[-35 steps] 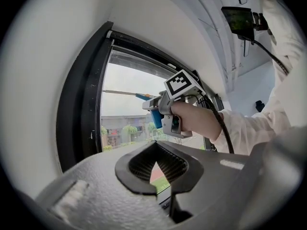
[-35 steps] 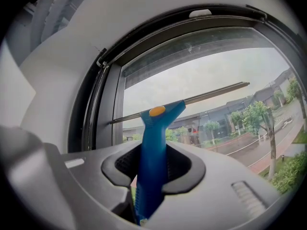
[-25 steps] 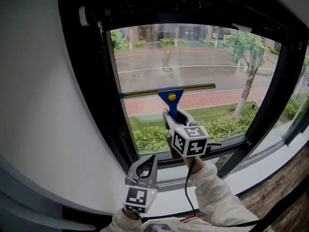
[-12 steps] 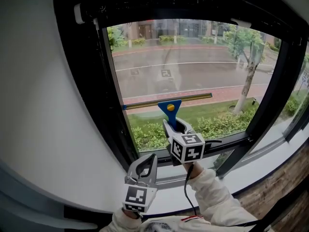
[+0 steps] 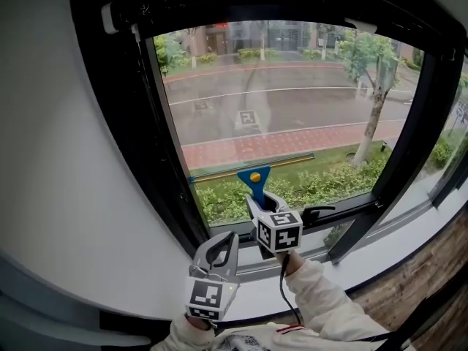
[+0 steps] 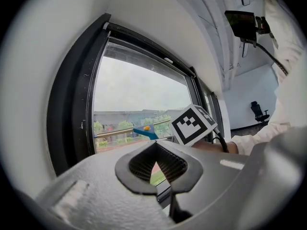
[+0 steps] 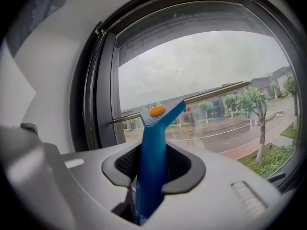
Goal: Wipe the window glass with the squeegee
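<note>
The blue squeegee (image 5: pixel 254 181) with an orange button has its long blade (image 5: pixel 248 166) lying across the lower part of the window glass (image 5: pixel 278 101). My right gripper (image 5: pixel 261 199) is shut on the blue handle (image 7: pixel 151 171), just above the bottom frame; the blade (image 7: pixel 192 99) runs level across the pane. My left gripper (image 5: pixel 221 248) is lower and to the left, near the sill, shut with nothing in it. In the left gripper view the left gripper (image 6: pixel 158 169) points at the window, with the squeegee (image 6: pixel 145 131) and the right gripper's marker cube (image 6: pixel 193 124) ahead.
A thick black window frame (image 5: pixel 157 152) surrounds the pane, with a black handle (image 5: pixel 319 212) on the bottom rail. A white wall (image 5: pixel 66 196) curves at the left. The white sill (image 5: pixel 380 254) runs below, and a second pane (image 5: pixel 450 159) stands at the right.
The right gripper has drawn the squeegee downward over the glass, from mid-pane to near the bottom rail. The left gripper has stayed where it was.
</note>
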The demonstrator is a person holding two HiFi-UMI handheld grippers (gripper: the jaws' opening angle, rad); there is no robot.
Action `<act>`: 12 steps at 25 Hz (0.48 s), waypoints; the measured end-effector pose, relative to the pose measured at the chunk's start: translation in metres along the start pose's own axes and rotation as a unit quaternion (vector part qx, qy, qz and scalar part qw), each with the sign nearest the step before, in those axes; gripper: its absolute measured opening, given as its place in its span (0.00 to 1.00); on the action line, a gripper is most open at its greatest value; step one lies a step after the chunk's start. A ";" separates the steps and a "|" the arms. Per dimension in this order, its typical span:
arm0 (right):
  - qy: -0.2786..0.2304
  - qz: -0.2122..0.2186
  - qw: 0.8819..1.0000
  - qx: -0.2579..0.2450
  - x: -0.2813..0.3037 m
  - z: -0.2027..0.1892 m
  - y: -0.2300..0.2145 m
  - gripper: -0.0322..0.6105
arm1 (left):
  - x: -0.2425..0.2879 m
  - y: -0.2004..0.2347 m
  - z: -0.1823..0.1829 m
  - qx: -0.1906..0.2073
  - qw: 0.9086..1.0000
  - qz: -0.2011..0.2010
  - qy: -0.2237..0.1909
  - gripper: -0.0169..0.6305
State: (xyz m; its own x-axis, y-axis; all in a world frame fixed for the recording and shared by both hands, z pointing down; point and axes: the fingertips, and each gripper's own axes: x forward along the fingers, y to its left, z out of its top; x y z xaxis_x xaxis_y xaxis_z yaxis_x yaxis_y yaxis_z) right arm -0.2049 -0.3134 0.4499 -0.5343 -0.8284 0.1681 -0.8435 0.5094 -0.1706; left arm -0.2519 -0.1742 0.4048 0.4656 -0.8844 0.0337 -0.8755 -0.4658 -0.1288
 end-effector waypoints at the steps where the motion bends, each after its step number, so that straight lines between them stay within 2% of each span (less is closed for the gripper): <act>1: 0.004 -0.001 1.000 0.001 0.000 -0.005 -0.001 0.24 | 0.000 0.000 -0.001 -0.001 1.000 -0.001 0.001 0.03; 12: 0.044 -0.008 0.999 0.021 0.004 -0.055 -0.007 0.24 | -0.001 0.000 -0.007 -0.004 1.000 -0.001 0.008 0.03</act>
State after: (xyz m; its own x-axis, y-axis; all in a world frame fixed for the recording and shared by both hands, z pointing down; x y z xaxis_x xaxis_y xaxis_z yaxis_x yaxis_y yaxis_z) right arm -0.2041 -0.3071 0.5051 -0.5250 -0.8116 0.2561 -0.8499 0.4842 -0.2080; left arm -0.2529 -0.1735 0.4117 0.4648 -0.8840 0.0497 -0.8758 -0.4673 -0.1208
